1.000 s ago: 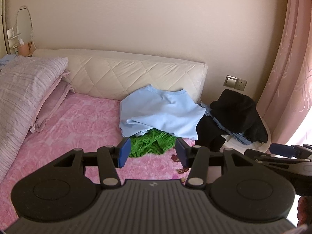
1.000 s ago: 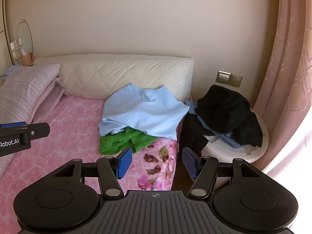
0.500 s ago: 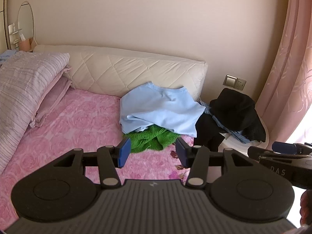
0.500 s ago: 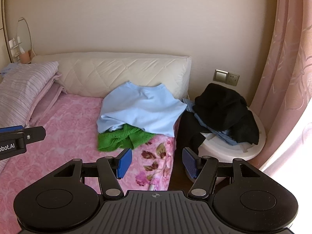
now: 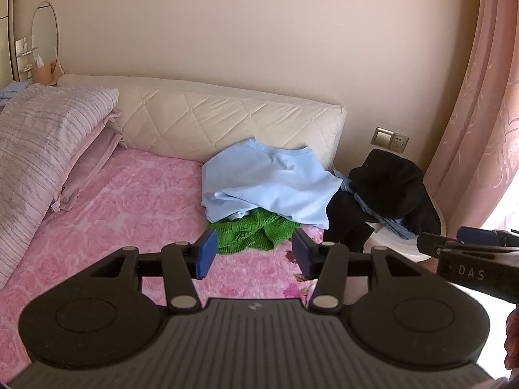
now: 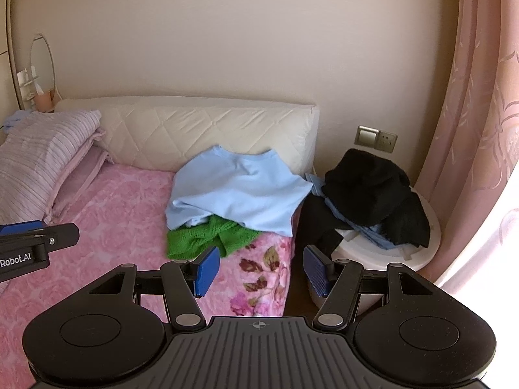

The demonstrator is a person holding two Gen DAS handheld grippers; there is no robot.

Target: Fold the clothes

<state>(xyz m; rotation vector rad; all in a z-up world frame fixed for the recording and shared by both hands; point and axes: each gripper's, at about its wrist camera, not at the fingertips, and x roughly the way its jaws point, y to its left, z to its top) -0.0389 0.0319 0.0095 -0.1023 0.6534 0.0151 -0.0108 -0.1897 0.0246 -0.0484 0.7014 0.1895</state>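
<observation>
A light blue shirt point(image 5: 269, 181) point(image 6: 238, 191) lies crumpled on the pink bed at the headboard's right end. Under its near edge a green knit garment point(image 5: 254, 231) point(image 6: 207, 236) sticks out. Black and blue clothes point(image 5: 392, 191) point(image 6: 373, 194) are heaped on a white round stool beside the bed. My left gripper point(image 5: 254, 254) is open and empty, hovering short of the green knit. My right gripper point(image 6: 259, 270) is open and empty over the bed's right edge. Each gripper shows at the side of the other's view.
The pink floral bedspread point(image 5: 123, 214) spreads out to the left. Striped pillows point(image 5: 42, 136) are stacked at the far left against a cream quilted headboard point(image 5: 207, 120). A white stool point(image 6: 418, 253) stands by a pink curtain point(image 6: 480, 113). A wall socket point(image 6: 376, 137) is above the stool.
Both grippers have moved slightly back and up, so the clothes pile sits a little farther off and lower in view. Both stay open and empty.
</observation>
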